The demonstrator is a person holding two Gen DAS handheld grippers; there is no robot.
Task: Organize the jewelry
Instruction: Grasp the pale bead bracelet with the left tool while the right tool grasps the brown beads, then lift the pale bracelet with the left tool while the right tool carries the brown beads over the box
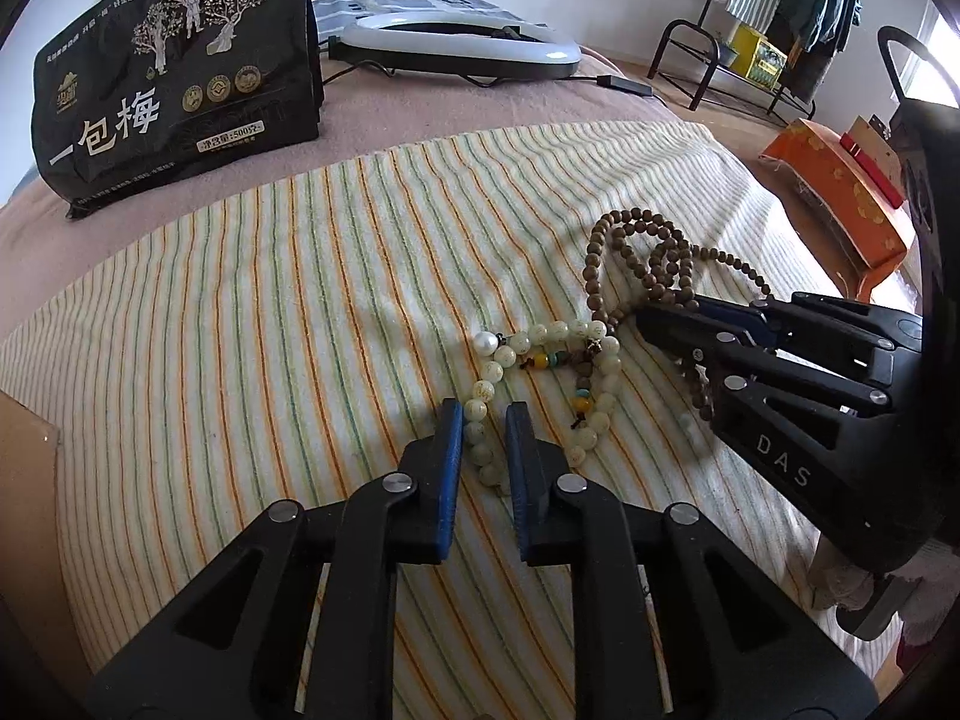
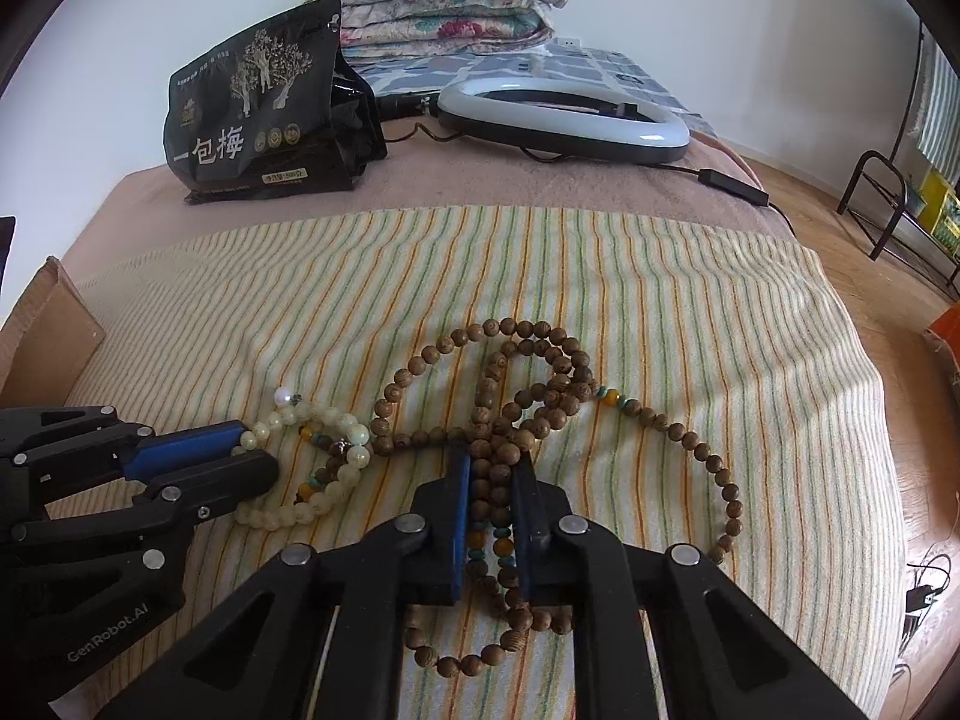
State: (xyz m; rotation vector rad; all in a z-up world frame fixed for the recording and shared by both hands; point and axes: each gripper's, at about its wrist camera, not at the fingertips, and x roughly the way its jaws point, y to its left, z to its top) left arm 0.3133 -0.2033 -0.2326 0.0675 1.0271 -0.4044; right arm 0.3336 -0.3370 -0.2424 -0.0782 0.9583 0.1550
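A pale green bead bracelet (image 1: pixel 540 360) with a white pearl lies on the striped towel (image 1: pixel 270 300). My left gripper (image 1: pixel 485 420) is down over it, its jaws a bead's width apart with a strand of pale beads between them. It also shows in the right wrist view (image 2: pixel 252 450). A long brown wooden bead necklace (image 2: pixel 540 396) lies tangled to the right. My right gripper (image 2: pixel 492 468) straddles two of its strands, jaws narrowly apart around them. In the left wrist view the right gripper (image 1: pixel 645 315) rests at the brown necklace (image 1: pixel 636 252).
A black snack bag (image 1: pixel 174 78) stands at the back left. A ring light (image 1: pixel 462 42) with its cable lies behind on the pink blanket. Folded quilts (image 2: pixel 456 6) are stacked at the back. A cardboard box edge (image 2: pixel 48 324) is at the left. An orange box (image 1: pixel 840 192) sits right.
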